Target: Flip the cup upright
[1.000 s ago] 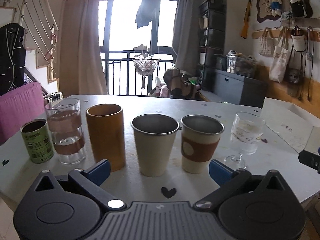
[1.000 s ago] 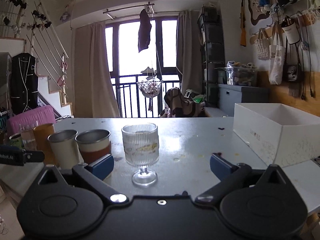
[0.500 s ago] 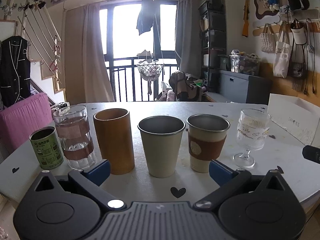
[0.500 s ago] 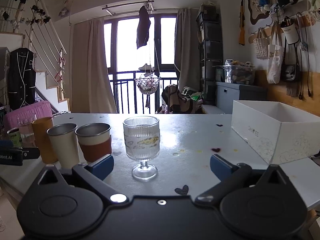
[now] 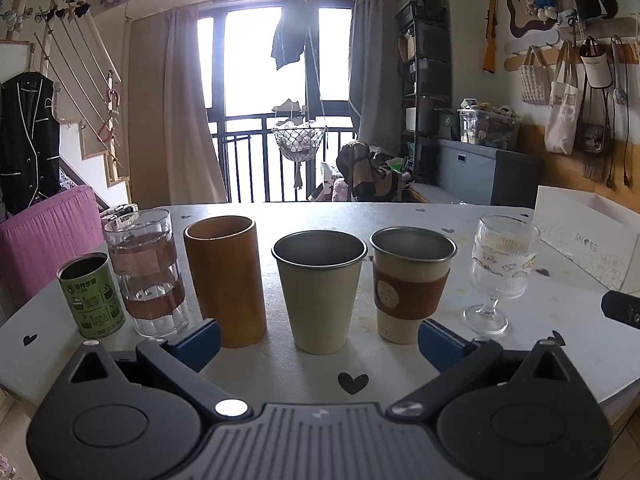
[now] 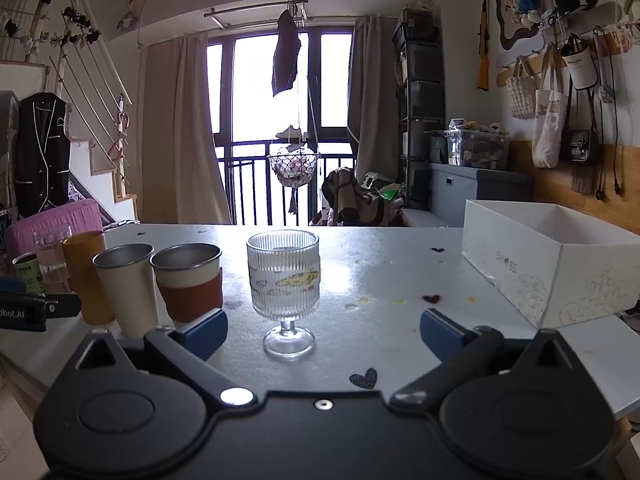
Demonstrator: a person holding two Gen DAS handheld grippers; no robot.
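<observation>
Several cups stand upright in a row on the grey table [image 5: 400, 372]: a green can [image 5: 91, 295], a clear tumbler [image 5: 146, 272], a brown cylinder cup [image 5: 226, 280], a cream metal cup [image 5: 319, 295], a sleeved metal cup [image 5: 410, 288] and a ribbed stemmed glass [image 5: 502, 272]. My left gripper [image 5: 318, 344] is open and empty, just in front of the cream cup. My right gripper [image 6: 324, 332] is open and empty, in front of the stemmed glass [image 6: 285, 292]; the sleeved cup [image 6: 188, 282] and cream cup [image 6: 127, 288] stand to its left.
A white open box [image 6: 552, 264] sits on the table's right side. The left gripper's body [image 6: 24, 308] shows at the left edge of the right wrist view. A pink-covered seat [image 5: 44, 228] stands left of the table.
Both grippers have drawn back a little and dropped lower, so the cups sit higher and a bit farther in view. Both stay open; no cup has moved.
</observation>
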